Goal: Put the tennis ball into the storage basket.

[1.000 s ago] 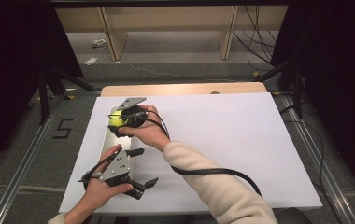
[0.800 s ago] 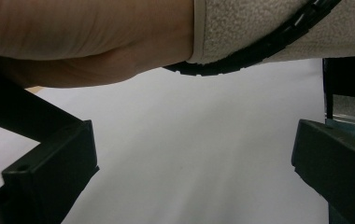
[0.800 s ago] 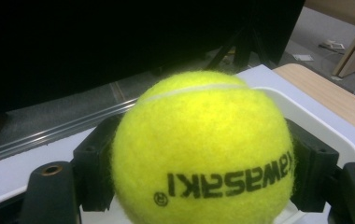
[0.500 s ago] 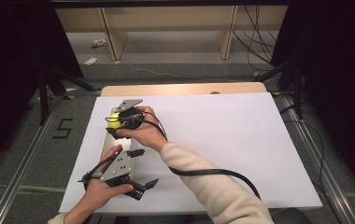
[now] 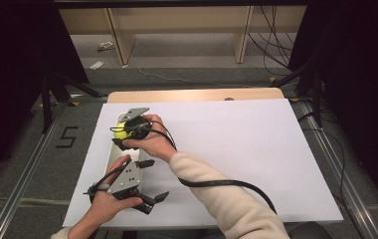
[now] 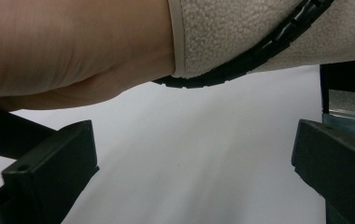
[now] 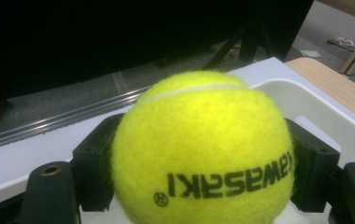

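Tennis ball [image 7: 203, 149], yellow with black upside-down "KAWASAKI" print, was pinched between the right gripper [image 7: 203, 163] jaws, one black pad pressed against each side of it. In the high view the ball [image 5: 122, 130] sat near the left edge of the white board [image 5: 236, 149], over a shallow white tray [image 5: 113, 149] that ran along that edge; could not tell whether it touched the tray floor. Right gripper view showed the tray's white rim [image 7: 306, 102] just behind the ball. Right hand [image 5: 147, 139] wrapped the right gripper [image 5: 127, 130], grey three-cornered plate on top, black cable trailing along the cream sleeve [image 5: 217, 199]. Left gripper [image 5: 149, 196] was held in the left hand [image 5: 105, 201] near the board's near-left corner, jaws spread wide with nothing between them. Left gripper view looked across bare white board [image 6: 189, 163], with the right forearm, sleeve cuff [image 6: 241, 37] and cable [image 6: 255, 60] crossing just above.
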### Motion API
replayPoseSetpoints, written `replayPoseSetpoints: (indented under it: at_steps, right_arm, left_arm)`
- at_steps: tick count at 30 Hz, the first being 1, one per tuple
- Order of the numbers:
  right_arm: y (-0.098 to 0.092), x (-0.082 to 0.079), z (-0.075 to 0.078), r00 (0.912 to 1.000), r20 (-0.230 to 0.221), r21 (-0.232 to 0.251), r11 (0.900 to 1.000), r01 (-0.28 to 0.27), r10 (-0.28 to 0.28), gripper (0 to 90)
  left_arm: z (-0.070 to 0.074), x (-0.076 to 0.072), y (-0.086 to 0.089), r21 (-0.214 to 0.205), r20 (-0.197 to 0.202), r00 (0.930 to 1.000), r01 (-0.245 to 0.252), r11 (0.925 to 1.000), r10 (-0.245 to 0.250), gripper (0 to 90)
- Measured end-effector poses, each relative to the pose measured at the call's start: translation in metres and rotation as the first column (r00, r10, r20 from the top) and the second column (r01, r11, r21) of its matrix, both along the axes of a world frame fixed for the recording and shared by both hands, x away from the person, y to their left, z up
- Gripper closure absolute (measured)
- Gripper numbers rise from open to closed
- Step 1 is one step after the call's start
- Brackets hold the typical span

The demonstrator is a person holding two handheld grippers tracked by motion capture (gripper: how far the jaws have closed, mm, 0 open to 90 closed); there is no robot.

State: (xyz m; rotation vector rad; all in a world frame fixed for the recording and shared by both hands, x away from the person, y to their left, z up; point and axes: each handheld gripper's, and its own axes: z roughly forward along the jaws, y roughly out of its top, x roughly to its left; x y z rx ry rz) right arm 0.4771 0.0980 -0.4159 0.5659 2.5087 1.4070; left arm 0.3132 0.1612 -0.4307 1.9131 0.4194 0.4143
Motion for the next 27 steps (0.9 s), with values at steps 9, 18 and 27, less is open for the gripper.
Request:
replayPoseSetpoints:
  at_steps: [9,18,27]
  right_arm:
    - [0.0032,-0.0016,-0.0061,0.9999,0.001,-0.015,0.9998,-0.013,0.013,25.7]
    - [0.0054,-0.0024,-0.0091,0.9997,-0.004,-0.015,0.9996,-0.026,0.026,24.3]
    - [0.0008,-0.0009,-0.0004,0.9999,0.007,0.020,0.9997,-0.012,0.012,15.5]
  left_arm:
    - [-0.0003,-0.0001,-0.0004,0.002,-0.001,1.0000,0.003,1.0000,-0.003,0.0]
    - [-0.0006,-0.0001,-0.0005,0.003,-0.003,1.0000,0.006,1.0000,-0.006,0.0]
    - [-0.0007,0.0002,-0.0005,0.004,-0.002,1.0000,0.009,1.0000,-0.009,0.0]
